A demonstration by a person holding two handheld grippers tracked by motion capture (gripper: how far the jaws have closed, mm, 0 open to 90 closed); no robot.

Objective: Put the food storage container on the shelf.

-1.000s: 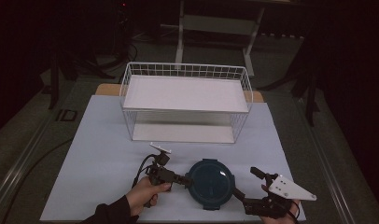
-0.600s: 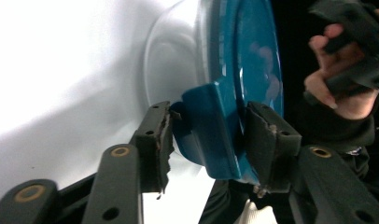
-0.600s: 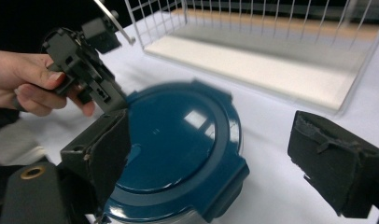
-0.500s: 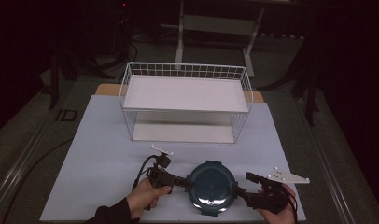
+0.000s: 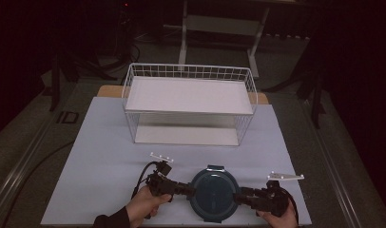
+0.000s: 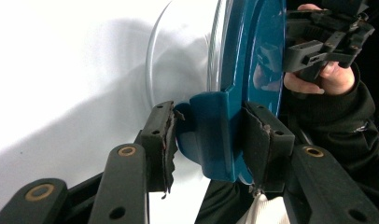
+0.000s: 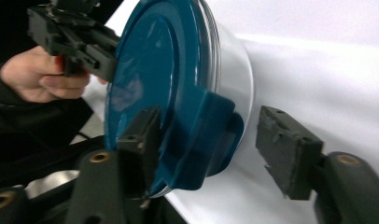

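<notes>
Nearest the person, a round container with a teal lid (image 5: 213, 193), set flat on the white mat (image 5: 101, 156) close to its near edge. Just left of the container, the left gripper (image 5: 184, 189), jaws astride the lid's left clip tab (image 6: 211, 135); both pads seemingly pressed on the tab, though the near pad's torn edge makes the contact hard to judge. Jaws just been closing a little. Just right of the container, the right gripper (image 5: 238, 198), jaws just been closing around the right clip tab (image 7: 204, 140); one pad against the lid side of the tab, the other pad (image 7: 285, 149) apart from it with a clear gap, so not clamped. Beyond the container, well apart toward the far side of the mat, a white wire basket (image 5: 189, 102) with two shelves, standing upright.
</notes>
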